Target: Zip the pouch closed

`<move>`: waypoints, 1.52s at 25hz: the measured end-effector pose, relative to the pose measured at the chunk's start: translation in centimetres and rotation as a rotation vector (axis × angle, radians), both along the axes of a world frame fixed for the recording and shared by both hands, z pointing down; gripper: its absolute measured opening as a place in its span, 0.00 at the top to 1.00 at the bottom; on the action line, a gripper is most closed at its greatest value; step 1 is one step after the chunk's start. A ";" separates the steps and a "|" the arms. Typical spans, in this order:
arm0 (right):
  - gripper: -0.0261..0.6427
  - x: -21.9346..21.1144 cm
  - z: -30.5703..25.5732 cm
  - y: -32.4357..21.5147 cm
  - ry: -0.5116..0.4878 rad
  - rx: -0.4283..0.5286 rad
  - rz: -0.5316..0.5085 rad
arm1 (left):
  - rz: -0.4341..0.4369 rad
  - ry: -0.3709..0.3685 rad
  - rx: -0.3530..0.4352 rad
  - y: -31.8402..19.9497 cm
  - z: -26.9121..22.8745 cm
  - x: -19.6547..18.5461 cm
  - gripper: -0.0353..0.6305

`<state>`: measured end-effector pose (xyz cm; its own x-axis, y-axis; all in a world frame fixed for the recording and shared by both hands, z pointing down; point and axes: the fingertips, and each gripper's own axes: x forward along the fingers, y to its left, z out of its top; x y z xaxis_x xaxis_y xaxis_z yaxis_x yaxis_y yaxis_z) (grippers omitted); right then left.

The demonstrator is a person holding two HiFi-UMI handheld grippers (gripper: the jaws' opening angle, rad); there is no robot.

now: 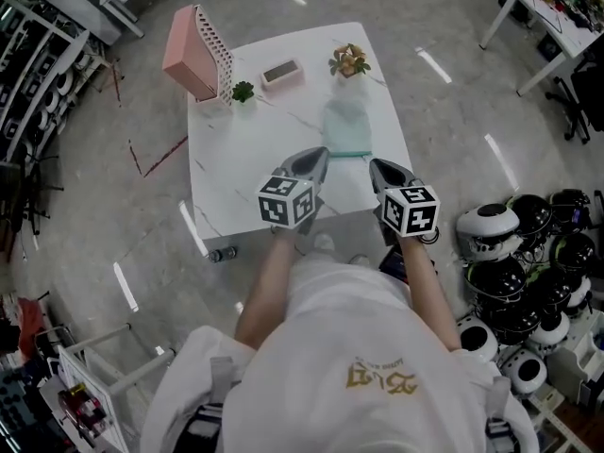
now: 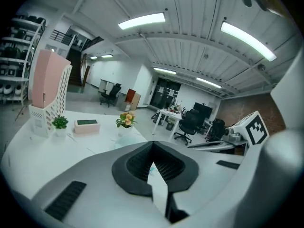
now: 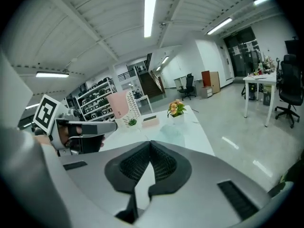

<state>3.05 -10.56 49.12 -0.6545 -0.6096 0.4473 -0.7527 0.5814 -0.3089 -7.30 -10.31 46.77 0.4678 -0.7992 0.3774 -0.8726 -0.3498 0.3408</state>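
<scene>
The translucent teal pouch (image 1: pixel 347 126) lies flat on the white table (image 1: pixel 241 173), right of its middle. Both grippers hang above the table's near edge, well short of the pouch and clear of it. My left gripper (image 1: pixel 316 156) is shut with nothing between its jaws, and so is my right gripper (image 1: pixel 380 166). From the left gripper view the pouch (image 2: pixel 125 140) shows just beyond the closed left gripper (image 2: pixel 153 148). In the right gripper view the pouch (image 3: pixel 171 133) lies ahead of the closed right gripper (image 3: pixel 151 145). I cannot make out the zipper.
A pink file holder (image 1: pixel 198 53) stands at the table's far left corner, beside a small green plant (image 1: pixel 243 91) and a pink box (image 1: pixel 281 74). A flower pot (image 1: pixel 349 61) sits behind the pouch. Several helmets (image 1: pixel 514 262) are piled on the floor at the right.
</scene>
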 end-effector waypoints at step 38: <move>0.94 1.3 -2.1 4.2 0.048 0.105 -0.028 | -0.105 -0.070 0.053 6.2 -1.1 0.1 0.92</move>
<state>4.34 -6.39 47.00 -0.6511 -0.6367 0.4131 -0.7484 0.6293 -0.2096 -7.23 -4.15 45.69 0.3547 -0.8621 0.3619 -0.9262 -0.2713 0.2617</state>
